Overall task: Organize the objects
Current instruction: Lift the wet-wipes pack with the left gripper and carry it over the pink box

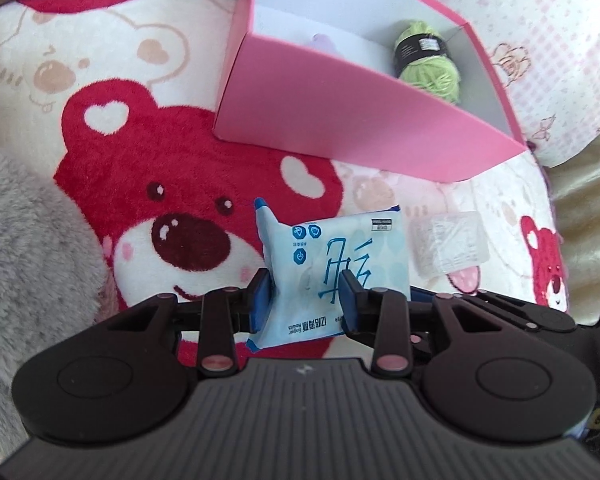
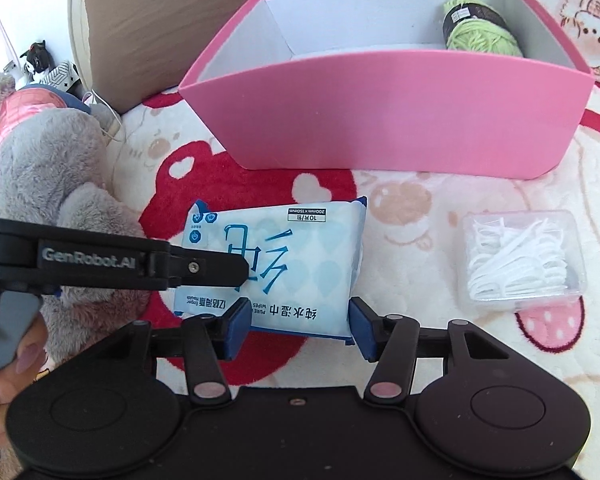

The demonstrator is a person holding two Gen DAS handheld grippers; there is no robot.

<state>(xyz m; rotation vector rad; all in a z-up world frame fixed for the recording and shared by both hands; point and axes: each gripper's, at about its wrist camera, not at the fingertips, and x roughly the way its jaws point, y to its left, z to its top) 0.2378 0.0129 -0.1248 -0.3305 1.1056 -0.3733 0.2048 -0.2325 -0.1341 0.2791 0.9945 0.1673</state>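
A pale blue wet-wipes pack with blue lettering hangs just above the bear blanket, and both grippers hold it. My left gripper is shut on its left part; in the right wrist view it reaches in from the left, one finger lying across the pack's top. My right gripper clamps the pack's near edge, the right pad at its corner. Behind stands an open pink box with a green yarn ball in its right end. In the left wrist view the box also holds the yarn.
A clear plastic box of white floss picks lies on the blanket right of the pack. A grey plush toy fills the left side. A brown board stands behind the pink box. A person's hand grips the left tool's handle.
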